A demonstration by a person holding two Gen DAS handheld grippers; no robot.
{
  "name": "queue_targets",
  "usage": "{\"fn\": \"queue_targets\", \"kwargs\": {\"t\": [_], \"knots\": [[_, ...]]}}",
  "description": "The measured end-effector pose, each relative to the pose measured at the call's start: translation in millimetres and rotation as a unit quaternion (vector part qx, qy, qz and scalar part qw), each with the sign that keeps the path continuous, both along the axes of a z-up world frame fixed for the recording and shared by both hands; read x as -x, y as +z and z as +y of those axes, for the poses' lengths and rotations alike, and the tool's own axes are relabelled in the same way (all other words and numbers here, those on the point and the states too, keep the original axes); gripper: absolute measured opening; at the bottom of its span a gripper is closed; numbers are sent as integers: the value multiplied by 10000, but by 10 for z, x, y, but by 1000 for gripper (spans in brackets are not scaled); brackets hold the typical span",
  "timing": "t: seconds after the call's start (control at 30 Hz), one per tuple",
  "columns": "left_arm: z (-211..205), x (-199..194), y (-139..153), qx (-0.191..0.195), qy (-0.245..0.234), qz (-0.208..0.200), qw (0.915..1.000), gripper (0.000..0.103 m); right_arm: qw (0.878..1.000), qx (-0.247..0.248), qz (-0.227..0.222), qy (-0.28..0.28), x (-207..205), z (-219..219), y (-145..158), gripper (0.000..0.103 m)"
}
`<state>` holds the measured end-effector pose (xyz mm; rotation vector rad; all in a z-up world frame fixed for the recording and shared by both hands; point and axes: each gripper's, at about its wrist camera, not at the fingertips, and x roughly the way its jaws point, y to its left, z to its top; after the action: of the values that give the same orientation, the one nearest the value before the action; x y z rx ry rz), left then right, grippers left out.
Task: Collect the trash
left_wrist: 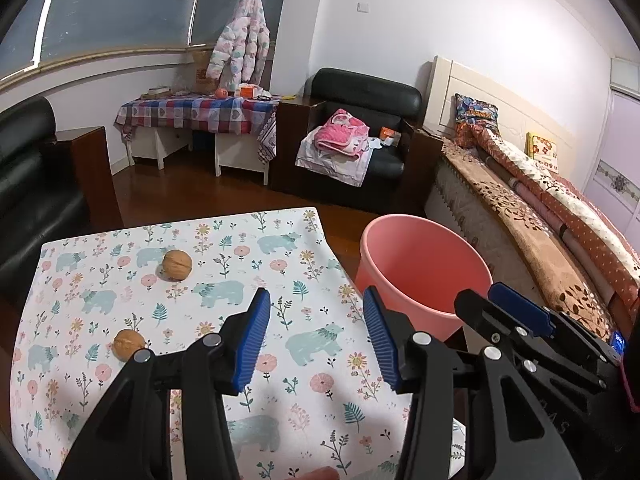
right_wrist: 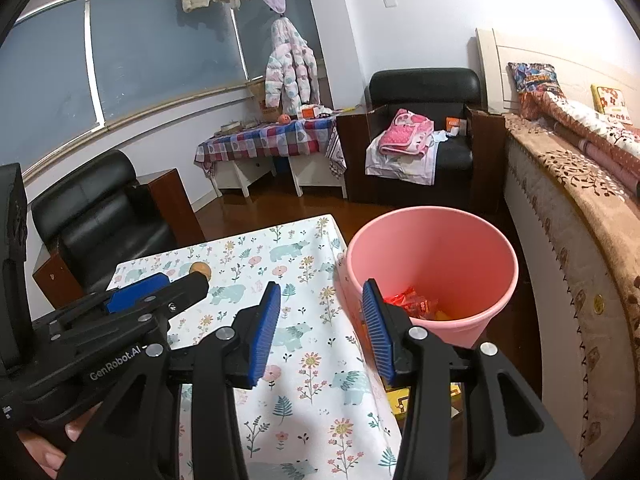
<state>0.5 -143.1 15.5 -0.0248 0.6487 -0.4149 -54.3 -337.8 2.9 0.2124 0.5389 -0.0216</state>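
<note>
Two walnuts lie on the bear-and-flower tablecloth (left_wrist: 240, 248): one further back (left_wrist: 177, 265), one closer at the left (left_wrist: 129, 344). My left gripper (left_wrist: 318, 340) hovers open over the cloth, to the right of the nearer walnut, with nothing between its blue pads. A pink bin (right_wrist: 432, 240) stands on the floor off the table's right edge, with red wrappers (right_wrist: 412, 300) and something yellow at its bottom. My right gripper (right_wrist: 322, 334) is open and empty above the table's right edge, beside the bin's rim. The far walnut (right_wrist: 200, 269) peeks out behind the left gripper (right_wrist: 172, 284).
A bed (left_wrist: 540, 240) with patterned covers runs along the right, close to the pink bin (left_wrist: 424, 272). Black armchairs stand at the back (left_wrist: 360, 140) and at the left (right_wrist: 100, 208). A plaid-covered side table (left_wrist: 192, 112) is under the window. A hand (right_wrist: 44, 456) holds the left tool.
</note>
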Motion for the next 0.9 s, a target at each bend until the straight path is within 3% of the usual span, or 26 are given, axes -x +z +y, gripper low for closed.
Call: {"fn": "queue_targets", "kwargs": {"t": [0.3,0.43,0.9], "knots": [[70,58,7,71,10,-10,10000,48,10000,24,9,-44,30,57,-12,45],[100,65,12,125,25,-7,9999,48,10000,2,15,-28,44,57,-13,52],[62,110,47,53,63,-180,9998,48,9999,-83,78,-67,28,52,-15,53]]}}
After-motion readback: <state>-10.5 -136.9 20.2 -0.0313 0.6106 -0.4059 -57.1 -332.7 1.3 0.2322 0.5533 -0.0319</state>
